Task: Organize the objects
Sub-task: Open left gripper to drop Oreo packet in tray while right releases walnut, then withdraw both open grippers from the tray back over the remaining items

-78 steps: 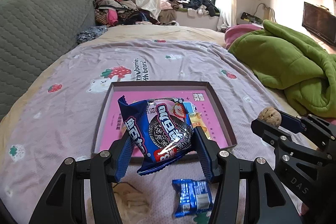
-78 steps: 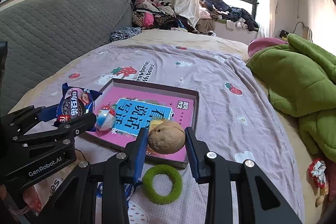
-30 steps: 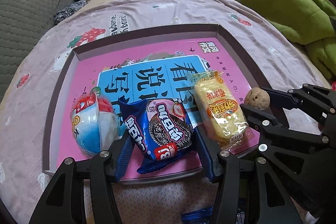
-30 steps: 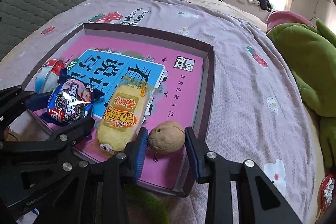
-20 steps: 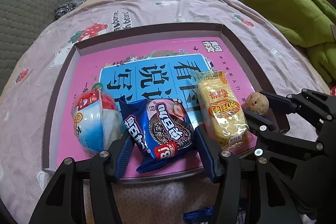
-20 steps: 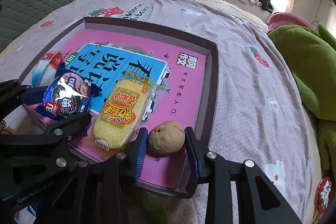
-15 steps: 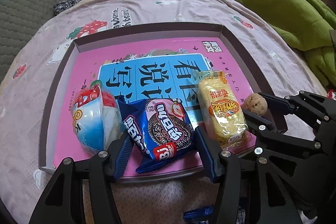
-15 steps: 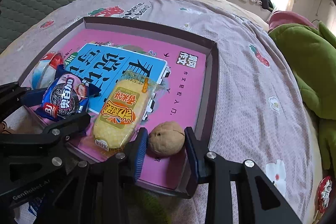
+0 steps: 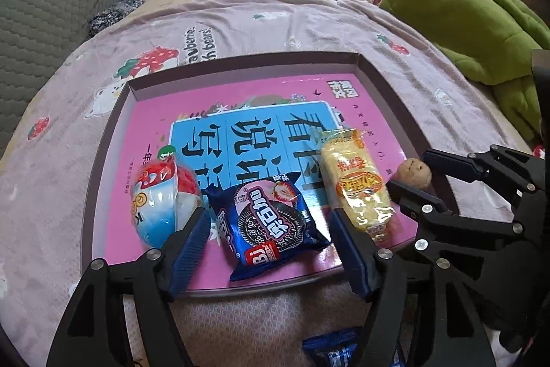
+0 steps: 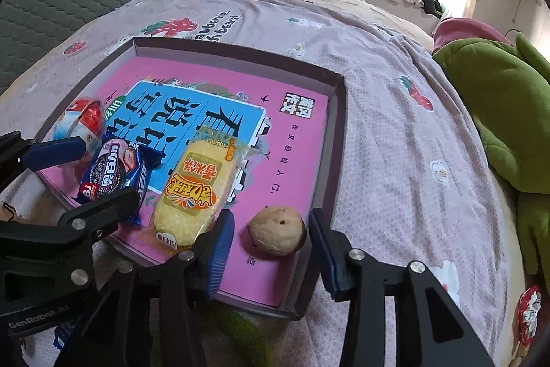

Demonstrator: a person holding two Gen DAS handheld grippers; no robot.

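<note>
Inside the pink tray (image 9: 385,85) on the bed, both tongs have just been opening, left tongs (image 9: 271,231) released around the cookie packet (image 9: 268,222), right tongs (image 10: 271,245) around the walnut (image 10: 276,230) (lying free), so lift straight up without nudging either.

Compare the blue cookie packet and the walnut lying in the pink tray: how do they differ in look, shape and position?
The blue cookie packet is a flat, glossy printed wrapper; the walnut is round, plain and tan. The packet lies at the tray's near edge between the open left gripper's fingers; the walnut sits by the near right corner between the open right gripper's. Both rest in the tray, gripped by nothing.
</note>
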